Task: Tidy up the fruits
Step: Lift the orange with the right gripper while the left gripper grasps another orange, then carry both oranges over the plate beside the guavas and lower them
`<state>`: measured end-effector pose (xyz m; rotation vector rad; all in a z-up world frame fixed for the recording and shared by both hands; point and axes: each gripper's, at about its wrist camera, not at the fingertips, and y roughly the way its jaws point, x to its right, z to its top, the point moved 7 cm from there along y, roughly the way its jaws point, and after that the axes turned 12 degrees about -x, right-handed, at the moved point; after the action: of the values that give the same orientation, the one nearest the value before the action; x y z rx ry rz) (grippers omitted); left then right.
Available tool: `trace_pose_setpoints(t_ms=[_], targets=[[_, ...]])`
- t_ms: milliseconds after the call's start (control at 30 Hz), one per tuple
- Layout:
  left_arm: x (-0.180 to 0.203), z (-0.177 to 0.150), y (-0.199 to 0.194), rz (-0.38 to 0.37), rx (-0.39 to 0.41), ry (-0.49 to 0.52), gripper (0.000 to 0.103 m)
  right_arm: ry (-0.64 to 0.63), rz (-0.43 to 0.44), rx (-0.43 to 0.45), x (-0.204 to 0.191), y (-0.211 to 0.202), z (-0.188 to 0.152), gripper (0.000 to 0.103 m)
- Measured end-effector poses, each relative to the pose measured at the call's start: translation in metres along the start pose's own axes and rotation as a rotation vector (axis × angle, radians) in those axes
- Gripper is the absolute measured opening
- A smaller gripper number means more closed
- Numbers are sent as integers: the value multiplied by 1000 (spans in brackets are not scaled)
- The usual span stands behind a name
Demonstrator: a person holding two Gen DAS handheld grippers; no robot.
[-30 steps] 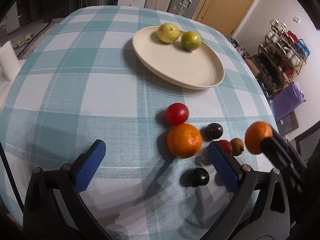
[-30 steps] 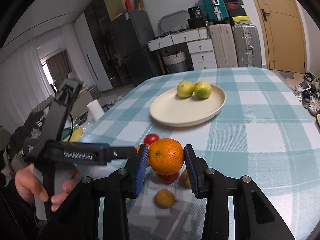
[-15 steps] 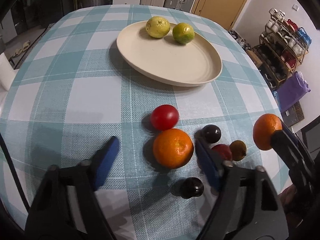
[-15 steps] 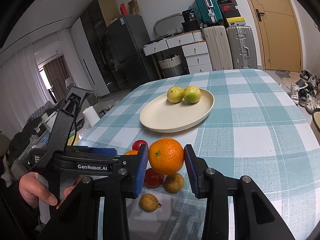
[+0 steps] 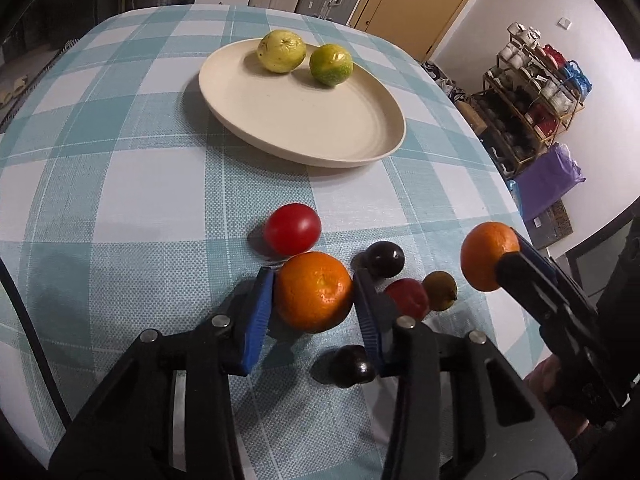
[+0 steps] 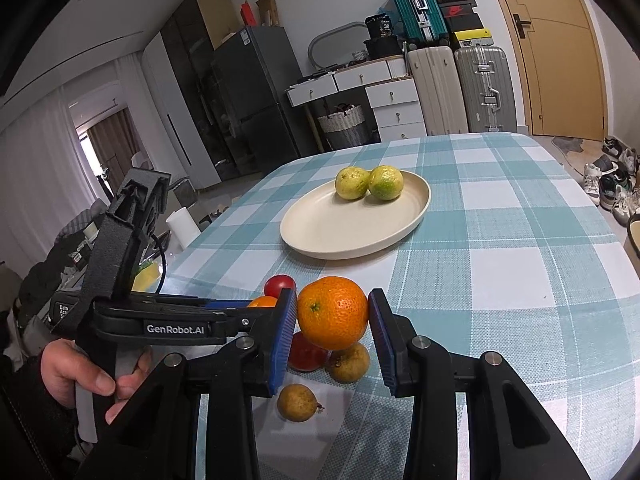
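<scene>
A: Right gripper [image 6: 332, 330] pinches an orange [image 6: 333, 312], lifted clear of the checked cloth [image 6: 500, 280]; likely bound for the cream plate [image 6: 356, 236] at the far side, where a yellow fruit [image 6: 351, 182] and a green citrus [image 6: 385, 182] already sit touching.

B: Left gripper [image 5: 314, 300]?

A: Pads flank a second orange [image 5: 314, 291] resting on the cloth, near side; pressed or merely touching, I cannot tell; red tomato [image 5: 293, 227] just beyond it.

B: Anything unclear?

A: Small dark fruits [image 5: 386, 258] to the right, kind uncertain; one at the near edge half hidden behind the right-hand pad; the person's hand [image 6: 80, 376] is cut off at the left edge.
</scene>
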<state>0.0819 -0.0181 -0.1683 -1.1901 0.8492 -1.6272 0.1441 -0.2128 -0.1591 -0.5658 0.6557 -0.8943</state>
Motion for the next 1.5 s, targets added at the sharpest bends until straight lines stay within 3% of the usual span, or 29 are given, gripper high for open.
trace_pose_setpoints(t_ms=[267, 700, 1000, 1133, 1500], targets=[[0, 3, -11, -82, -24, 37, 37, -17, 3, -11, -5, 6, 10, 38], [-24, 36, -54, -200, 35, 10, 37, -30, 49, -39, -15, 26, 32, 38], [-33, 90, -64, -163, 87, 8, 37, -31, 69, -33, -11, 44, 66, 38], [-40, 121, -54, -110, 85, -6, 37, -54, 75, -26, -8, 55, 90, 38], [-61, 177, -15, -113, 45, -58, 37, -55, 66, -96, 9, 106, 136, 38]])
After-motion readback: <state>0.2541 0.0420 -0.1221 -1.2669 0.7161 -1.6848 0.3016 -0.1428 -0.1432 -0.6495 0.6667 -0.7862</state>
